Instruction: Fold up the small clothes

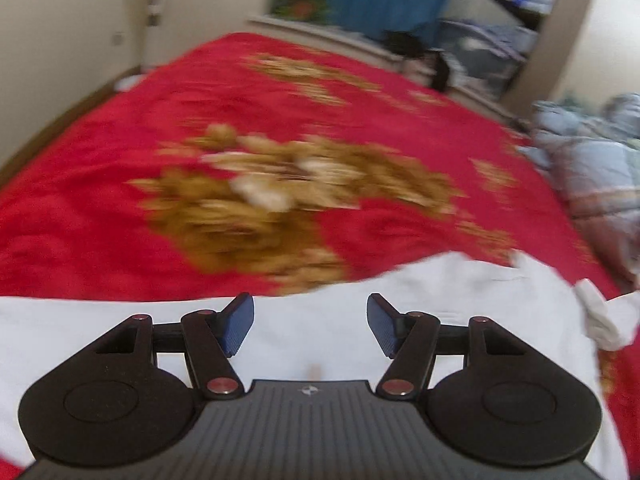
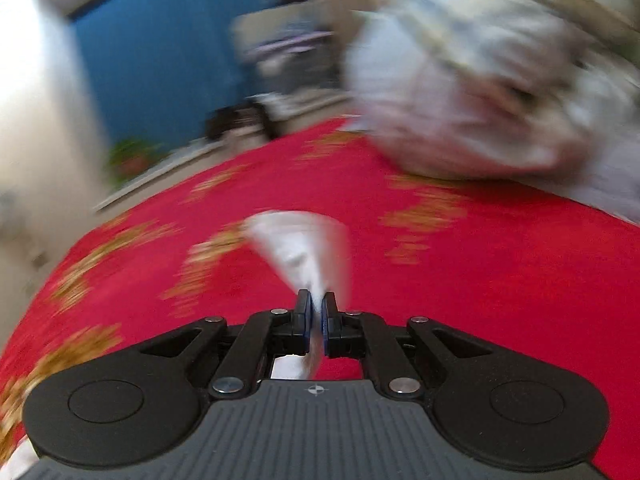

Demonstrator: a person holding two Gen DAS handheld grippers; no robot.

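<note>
With the white garment [image 1: 328, 344] lying on the red bedspread [image 1: 120, 200], the right gripper [image 2: 316, 312] clenched a bunched corner and should carry it over low, while the left gripper [image 1: 310, 324], jaws released above it, pinned the cloth.

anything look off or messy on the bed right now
Nothing is damaged or spilled. The white garment lies unevenly on the red bedspread, its right edge bunched up. The right gripper pinches a piece of white cloth, while the left gripper hangs open over it. A rumpled quilt sits at the bed's right.
</note>
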